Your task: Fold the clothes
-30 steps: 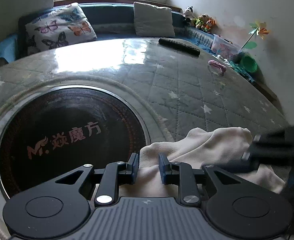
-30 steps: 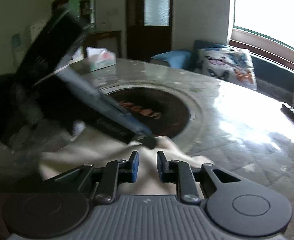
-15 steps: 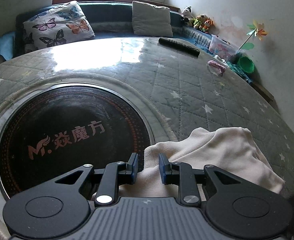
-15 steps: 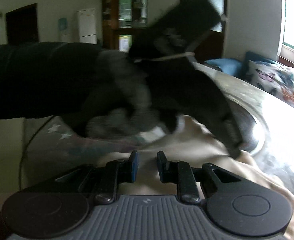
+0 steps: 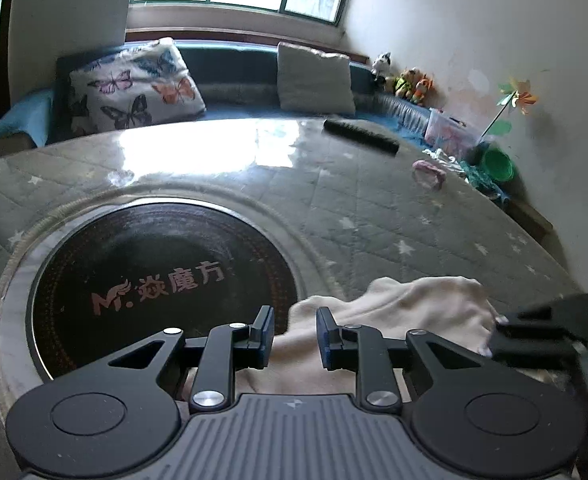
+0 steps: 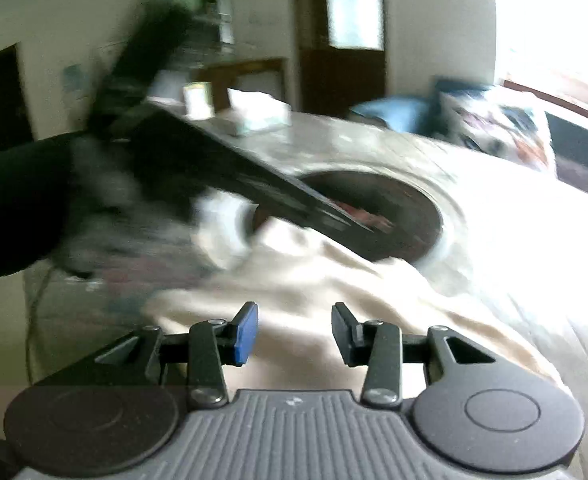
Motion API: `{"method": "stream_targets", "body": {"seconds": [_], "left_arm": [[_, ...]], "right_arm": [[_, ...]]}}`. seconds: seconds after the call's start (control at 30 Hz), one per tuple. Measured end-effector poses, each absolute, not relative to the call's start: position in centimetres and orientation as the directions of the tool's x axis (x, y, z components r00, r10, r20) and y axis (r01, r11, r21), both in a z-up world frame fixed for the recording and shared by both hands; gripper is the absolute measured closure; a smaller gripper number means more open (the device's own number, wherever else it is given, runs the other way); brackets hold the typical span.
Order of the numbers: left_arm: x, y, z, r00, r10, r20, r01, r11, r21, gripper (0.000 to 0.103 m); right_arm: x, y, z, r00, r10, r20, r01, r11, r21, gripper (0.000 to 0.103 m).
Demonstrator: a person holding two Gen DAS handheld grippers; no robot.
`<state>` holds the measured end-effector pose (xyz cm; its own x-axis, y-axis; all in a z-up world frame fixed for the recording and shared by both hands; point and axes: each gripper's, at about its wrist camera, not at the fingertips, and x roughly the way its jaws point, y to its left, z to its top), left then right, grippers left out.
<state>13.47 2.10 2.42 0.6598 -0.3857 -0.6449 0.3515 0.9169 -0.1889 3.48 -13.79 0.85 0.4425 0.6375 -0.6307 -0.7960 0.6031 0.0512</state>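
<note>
A cream garment [image 5: 406, 312] lies crumpled on the quilted grey table near its front edge; it also shows in the right wrist view [image 6: 334, 292]. My left gripper [image 5: 293, 338] is open just above the garment's near-left edge, nothing between its pads. My right gripper [image 6: 294, 332] is open, wider than before, hovering over the cloth's middle. The right gripper's dark body shows at the right edge of the left wrist view [image 5: 550, 332]. The left gripper and gloved hand cross the right wrist view, blurred [image 6: 214, 168].
A round black hotplate [image 5: 162, 280] with pink lettering is set in the table left of the garment. A black remote [image 5: 360, 142] and a pink item [image 5: 428, 172] lie at the far side. A tissue box [image 6: 260, 114] stands beyond. A sofa with cushions [image 5: 134, 88] runs behind.
The right gripper's jaws have opened wider and it has swung back over the garment. The left gripper has lifted a little and stays open. The right gripper has come back into the left view.
</note>
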Motion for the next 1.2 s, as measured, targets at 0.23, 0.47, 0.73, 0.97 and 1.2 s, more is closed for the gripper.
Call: {"method": "stream_targets", "body": {"seconds": [0.23, 0.47, 0.73, 0.97, 1.2], "left_arm": [[12.0, 1.2, 1.1, 0.662, -0.352, -0.662, 0.356, 0.925, -0.136, 0.079], [11.1, 1.2, 0.9, 0.686, -0.317, -0.655, 0.339, 0.936, -0.098, 0.079], [6.1, -0.2, 1.3, 0.696, -0.334, -0.635, 0.416, 0.909, -0.023, 0.079], [3.7, -0.2, 0.3, 0.663, -0.356, -0.659, 0.424, 0.903, -0.061, 0.078], [3.5, 1.0, 1.5, 0.680, -0.354, -0.642, 0.394, 0.915, -0.087, 0.078]], "right_arm": [[1.8, -17.5, 0.2, 0.472, 0.553, -0.687, -0.765, 0.644, -0.008, 0.062], [-1.1, -21.6, -0.1, 0.449, 0.488, -0.749, -0.743, 0.669, -0.010, 0.062], [-1.3, -23.1, 2.2, 0.493, 0.489, -0.720, -0.722, 0.692, -0.024, 0.062], [3.4, -22.4, 2.2, 0.593, 0.490, -0.638, -0.627, 0.779, 0.015, 0.062], [7.3, -22.1, -0.3, 0.598, 0.442, -0.669, -0.558, 0.828, 0.048, 0.062]]}}
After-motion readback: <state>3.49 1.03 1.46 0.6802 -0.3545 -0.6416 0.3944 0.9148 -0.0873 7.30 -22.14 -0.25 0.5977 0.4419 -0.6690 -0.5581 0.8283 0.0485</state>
